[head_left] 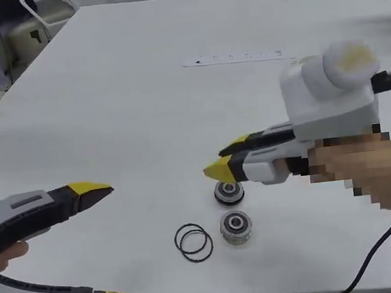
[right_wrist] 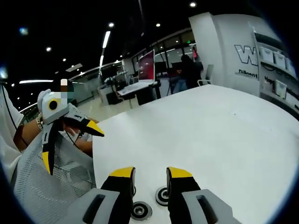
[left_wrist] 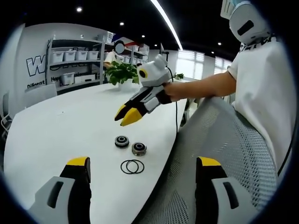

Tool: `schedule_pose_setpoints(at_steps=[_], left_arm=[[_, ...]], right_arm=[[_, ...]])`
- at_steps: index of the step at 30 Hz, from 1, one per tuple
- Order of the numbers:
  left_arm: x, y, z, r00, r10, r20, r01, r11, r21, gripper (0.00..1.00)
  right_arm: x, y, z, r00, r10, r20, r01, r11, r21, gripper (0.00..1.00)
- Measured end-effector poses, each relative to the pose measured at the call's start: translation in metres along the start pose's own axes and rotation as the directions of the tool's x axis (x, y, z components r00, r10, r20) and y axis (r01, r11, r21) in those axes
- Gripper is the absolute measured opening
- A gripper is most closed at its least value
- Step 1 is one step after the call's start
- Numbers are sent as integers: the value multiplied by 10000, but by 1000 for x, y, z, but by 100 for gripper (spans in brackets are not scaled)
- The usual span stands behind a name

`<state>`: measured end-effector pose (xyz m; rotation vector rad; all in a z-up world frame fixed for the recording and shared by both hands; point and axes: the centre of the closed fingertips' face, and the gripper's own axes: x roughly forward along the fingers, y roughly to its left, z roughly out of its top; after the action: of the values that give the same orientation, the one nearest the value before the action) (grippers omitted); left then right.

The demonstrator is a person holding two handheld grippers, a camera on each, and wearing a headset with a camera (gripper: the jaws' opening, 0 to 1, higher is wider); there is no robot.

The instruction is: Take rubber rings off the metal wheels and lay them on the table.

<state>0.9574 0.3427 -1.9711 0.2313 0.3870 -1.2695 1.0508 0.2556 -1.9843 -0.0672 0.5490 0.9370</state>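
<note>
Near the front edge of the white bench (head_left: 107,107) two rubber rings (head_left: 194,242) lie flat, overlapping each other, just to the left of the two metal wheels. The near wheel (head_left: 236,227) sits just beside the rings and looks bare and silvery around its rim. The far wheel (head_left: 229,192) stands close behind it, apart from the rings, and looks darker at its edge. I cannot tell whether that dark band is a ring. The right hand-held gripper (head_left: 219,159) reaches in from the right, held by a hand (head_left: 355,165), with its yellow tips hanging just over the far wheel. From this view I cannot tell whether they touch it. Its jaws stand narrow, with a slim gap showing between them in the right gripper view and nothing held there. The left hand-held gripper (head_left: 136,250) is low at the left, well apart from the wheels. Its jaws are spread wide and hold nothing, and in the left gripper view the rings and both wheels appear ahead of it between the two jaws. A black cable (head_left: 375,253) trails off the bench edge below the right arm. A paper strip (head_left: 239,58) lies flat farther back on the bench.
</note>
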Motion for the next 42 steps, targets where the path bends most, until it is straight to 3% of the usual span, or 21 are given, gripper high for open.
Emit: schedule_pose_setpoints(at_steps=[8, 13, 20, 24, 26, 28, 33, 37, 42], left_arm=[[5, 16, 23, 9998, -181, -64, 184, 9976, 661, 94], [8, 26, 38, 9993, -289, -218, 313, 9921, 1217, 94], [19, 33, 59, 9980, -552, -303, 598, 9817, 1808, 93], [30, 35, 68, 9959, -842, -320, 890, 9747, 2052, 93], [37, 35, 72, 9948, -970, -309, 1014, 9704, 2193, 92], [47, 39, 77, 9940, -1053, -299, 1094, 9666, 2317, 91], [73, 45, 84, 9924, -1211, -202, 1221, 9572, 2623, 85], [94, 45, 79, 9901, -1377, -270, 1400, 9565, 2559, 83], [112, 48, 68, 9884, -1477, -359, 1520, 9573, 2459, 74]], right_arm=[[-9, -20, 27, 9973, -571, 469, 613, 9937, -935, 29], [-11, -20, 37, 9971, -106, 750, 172, 9961, -868, 29], [-13, -29, 40, 9952, -79, 972, 186, 9938, -1095, 28], [-17, -31, 29, 9906, 79, 1364, 27, 9970, -774, 26], [-17, -32, 19, 9913, 173, 1308, -87, 9978, -661, 26], [-16, -38, -2, 9988, 14, 499, 38, 9946, -1041, 26], [-12, -48, -29, 9998, -139, -131, 127, 9962, -862, 25], [-9, -45, -41, 9986, 37, -518, -88, 9951, -980, 25], [-4, -43, -51, 9980, 213, -595, -264, 9959, -870, 25]])
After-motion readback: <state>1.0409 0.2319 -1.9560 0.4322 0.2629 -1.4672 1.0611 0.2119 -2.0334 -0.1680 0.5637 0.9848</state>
